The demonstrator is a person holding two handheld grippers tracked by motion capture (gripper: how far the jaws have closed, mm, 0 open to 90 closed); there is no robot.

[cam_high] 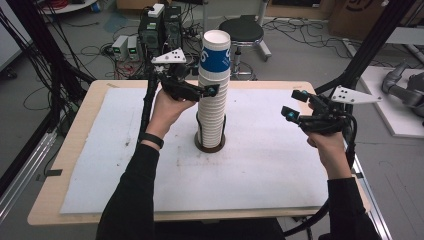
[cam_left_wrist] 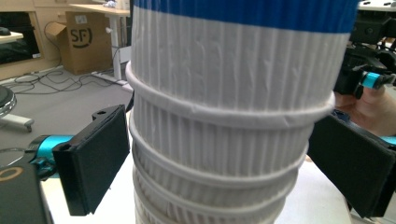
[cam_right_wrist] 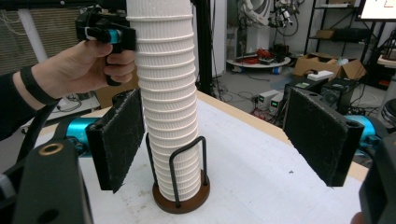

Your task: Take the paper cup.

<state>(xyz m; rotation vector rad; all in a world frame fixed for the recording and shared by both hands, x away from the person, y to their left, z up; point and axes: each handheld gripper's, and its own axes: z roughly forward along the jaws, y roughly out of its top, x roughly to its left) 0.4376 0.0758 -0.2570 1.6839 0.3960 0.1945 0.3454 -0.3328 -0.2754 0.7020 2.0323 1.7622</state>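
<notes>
At the upper middle of the high view, the left tongs (cam_high: 212, 90) stand spread around the cup stack (cam_high: 212, 105), high on the column just below the blue-banded top cup (cam_high: 215, 56). In the left gripper view both black pads flank the ribbed wall, seemingly just short of pressing. The risk, as I judge it, lies here: the stack is tall and thin, seated in a low wire holder (cam_high: 209, 141) on a round dark base at the frame's middle, so a sideways nudge or an uneven squeeze could tilt the column or lift several nested cups at once. The cups are white, vertically ribbed paper with rolled rims, likely light and easily crushed; the pads look rough and foam-like. At the right of the frame, the right tongs (cam_high: 295, 105) hang spread and empty above the white-covered bench (cam_high: 275, 165), well apart from the stack.
</notes>
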